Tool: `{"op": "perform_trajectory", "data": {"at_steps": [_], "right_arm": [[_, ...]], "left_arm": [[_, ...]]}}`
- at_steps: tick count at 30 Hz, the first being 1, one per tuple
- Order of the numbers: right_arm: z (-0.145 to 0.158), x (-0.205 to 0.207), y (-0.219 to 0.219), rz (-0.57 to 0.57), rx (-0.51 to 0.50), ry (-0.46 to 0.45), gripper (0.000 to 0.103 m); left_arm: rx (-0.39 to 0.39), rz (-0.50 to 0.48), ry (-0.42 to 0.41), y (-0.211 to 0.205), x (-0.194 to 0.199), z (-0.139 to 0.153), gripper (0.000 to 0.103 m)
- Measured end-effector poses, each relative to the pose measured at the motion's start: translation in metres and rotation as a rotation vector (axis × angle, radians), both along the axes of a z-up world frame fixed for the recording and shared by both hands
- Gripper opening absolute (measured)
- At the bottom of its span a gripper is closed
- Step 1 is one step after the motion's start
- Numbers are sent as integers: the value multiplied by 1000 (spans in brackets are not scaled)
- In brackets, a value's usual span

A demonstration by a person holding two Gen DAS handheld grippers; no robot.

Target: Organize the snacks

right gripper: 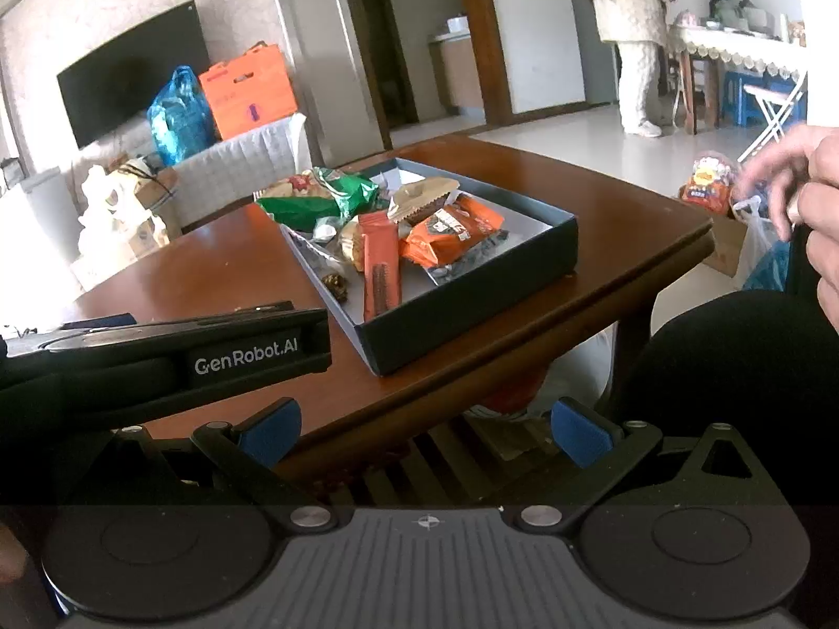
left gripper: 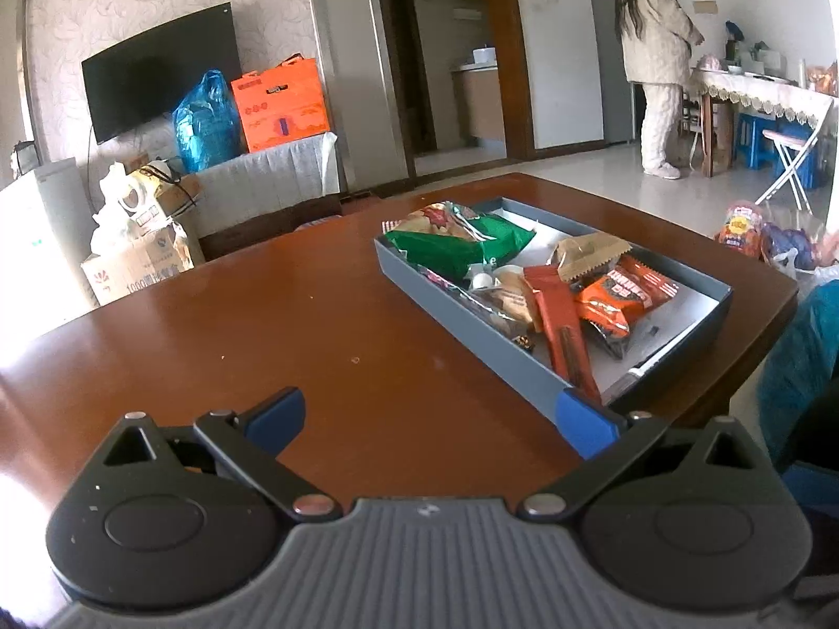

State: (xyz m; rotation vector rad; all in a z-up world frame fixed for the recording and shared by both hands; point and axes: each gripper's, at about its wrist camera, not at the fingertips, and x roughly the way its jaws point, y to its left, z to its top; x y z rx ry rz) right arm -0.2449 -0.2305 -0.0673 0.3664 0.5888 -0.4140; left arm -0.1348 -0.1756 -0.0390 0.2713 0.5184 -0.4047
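The left gripper point(left gripper: 432, 422) has its blue-padded fingers point(left gripper: 586, 422) spread as wide as they go with nothing between them, the right-hand one just beside the near corner of the box point(left gripper: 472, 338). The right gripper point(right gripper: 427, 432) likewise stands wide and empty, off the edge of the glossy brown wooden surface point(right gripper: 603, 262). The shallow, dark blue cardboard box lies on that surface holding crinkly snacks: a green bag point(left gripper: 461, 241), orange packets point(left gripper: 619, 293) and a flat rust-red bar point(left gripper: 566, 335).
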Motion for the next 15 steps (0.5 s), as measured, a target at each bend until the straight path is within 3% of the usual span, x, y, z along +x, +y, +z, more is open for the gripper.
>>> {"op": "perform_trajectory", "data": {"at_steps": [15], "right_arm": [[1, -1, 3, 8, -12, -5, 103]], "left_arm": [[-65, -40, -3, 5, -6, 4, 103]]}}
